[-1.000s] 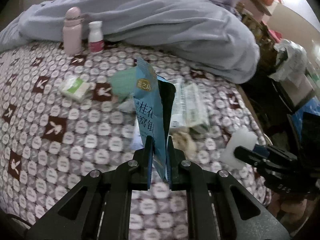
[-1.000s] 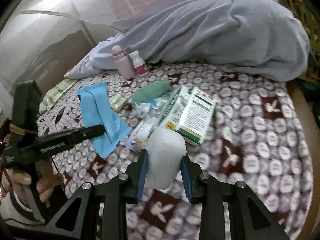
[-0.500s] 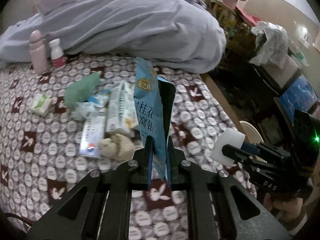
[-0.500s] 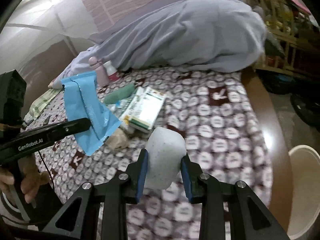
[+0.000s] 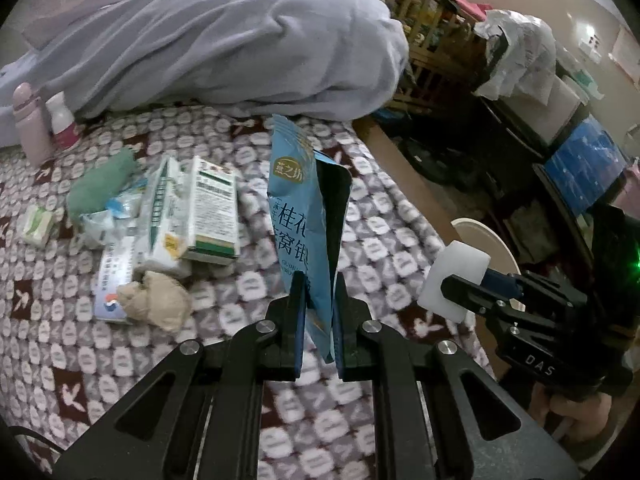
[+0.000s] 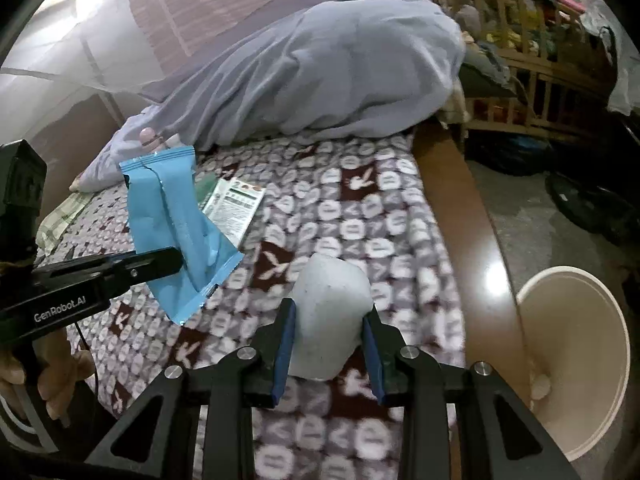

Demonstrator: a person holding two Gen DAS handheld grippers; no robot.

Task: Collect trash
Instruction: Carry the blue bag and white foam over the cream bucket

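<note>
Left gripper [image 5: 316,292] clamped on blue snack wrapper [image 5: 298,216], held upright above patterned bedspread [image 5: 248,292]. Right gripper [image 6: 328,332] pinching white foam block [image 6: 330,316] over bed's edge. Just past the wooden bed rim [image 6: 480,248], cream bin [image 6: 576,360] on floor. Farther back, cartons [image 5: 200,208], crumpled tissue [image 5: 156,304], green cloth [image 5: 100,188] on bedspread; beyond, lavender duvet [image 5: 224,40].

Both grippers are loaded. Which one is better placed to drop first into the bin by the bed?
Right, probably. The right gripper, shut on the white block, is at the bed's edge with the bin close beside it. The left gripper, holding the blue wrapper, sits further from the bin, over the bedspread.
</note>
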